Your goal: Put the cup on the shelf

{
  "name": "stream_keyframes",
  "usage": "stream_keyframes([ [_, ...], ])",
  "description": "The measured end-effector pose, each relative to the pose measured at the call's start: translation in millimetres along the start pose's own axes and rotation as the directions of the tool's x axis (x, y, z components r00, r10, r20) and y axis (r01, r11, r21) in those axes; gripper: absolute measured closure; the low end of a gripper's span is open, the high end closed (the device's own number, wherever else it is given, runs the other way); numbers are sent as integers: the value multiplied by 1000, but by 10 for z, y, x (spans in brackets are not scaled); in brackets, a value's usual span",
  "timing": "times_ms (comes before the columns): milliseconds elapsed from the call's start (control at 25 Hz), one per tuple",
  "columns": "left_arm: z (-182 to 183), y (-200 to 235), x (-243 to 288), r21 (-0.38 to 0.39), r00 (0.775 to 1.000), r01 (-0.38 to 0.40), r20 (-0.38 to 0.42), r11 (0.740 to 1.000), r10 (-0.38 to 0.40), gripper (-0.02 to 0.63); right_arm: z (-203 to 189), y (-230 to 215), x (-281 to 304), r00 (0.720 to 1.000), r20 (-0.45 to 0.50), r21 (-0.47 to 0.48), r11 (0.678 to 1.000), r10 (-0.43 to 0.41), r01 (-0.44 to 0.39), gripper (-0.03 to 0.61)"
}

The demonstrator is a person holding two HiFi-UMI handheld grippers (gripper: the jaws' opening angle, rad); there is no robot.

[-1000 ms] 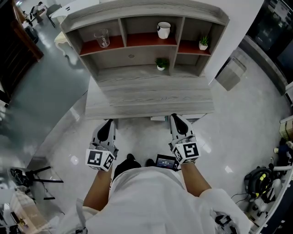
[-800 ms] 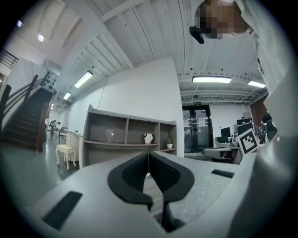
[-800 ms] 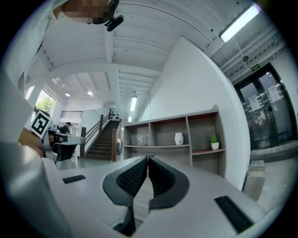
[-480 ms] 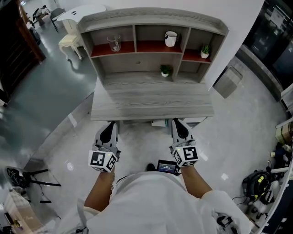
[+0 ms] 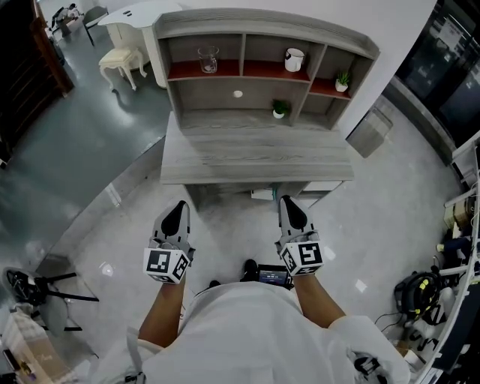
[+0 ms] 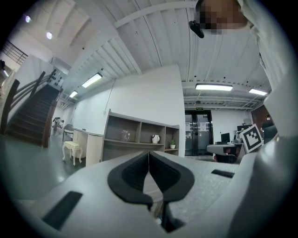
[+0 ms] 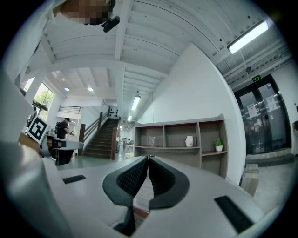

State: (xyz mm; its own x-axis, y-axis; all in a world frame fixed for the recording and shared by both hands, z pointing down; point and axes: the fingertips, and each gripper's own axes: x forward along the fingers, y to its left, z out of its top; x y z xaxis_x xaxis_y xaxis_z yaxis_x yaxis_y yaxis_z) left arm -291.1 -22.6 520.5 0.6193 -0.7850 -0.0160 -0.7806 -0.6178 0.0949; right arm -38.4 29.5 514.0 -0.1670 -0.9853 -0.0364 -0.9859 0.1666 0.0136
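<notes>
The left gripper (image 6: 149,153) and right gripper (image 7: 148,158) are being held with jaws pressed together, empty. The white cup (image 5: 294,60) on the shelf (image 5: 255,70) is being judged light, rigid, slippery and breakable, best gripped across its wall.

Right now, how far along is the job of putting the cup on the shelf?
Looks done: a white cup stands upright in the upper middle compartment of the shelf, and a glass stands in the left one. In hand: nothing; the left gripper and right gripper are both shut and empty, held short of the desk. Left: no other cup shows, so probably nothing.
</notes>
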Motion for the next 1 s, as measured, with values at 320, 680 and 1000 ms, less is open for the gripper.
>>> stream_keyframes([
  [320, -127, 180, -510, -13, 1000, 21, -12, 1000, -21, 603, -91, 470, -362, 997, -24, -16, 998, -69, 68, 543],
  [680, -261, 43, -745, -51, 999, 41, -20, 998, -42, 603, -75, 578, -565, 998, -31, -38, 998, -48, 47, 546],
  [1000, -110, -293, -709, -24, 999, 31, -14, 999, -31, 603, 12, 502, -623, 999, 0, -23, 999, 42, -42, 546],
])
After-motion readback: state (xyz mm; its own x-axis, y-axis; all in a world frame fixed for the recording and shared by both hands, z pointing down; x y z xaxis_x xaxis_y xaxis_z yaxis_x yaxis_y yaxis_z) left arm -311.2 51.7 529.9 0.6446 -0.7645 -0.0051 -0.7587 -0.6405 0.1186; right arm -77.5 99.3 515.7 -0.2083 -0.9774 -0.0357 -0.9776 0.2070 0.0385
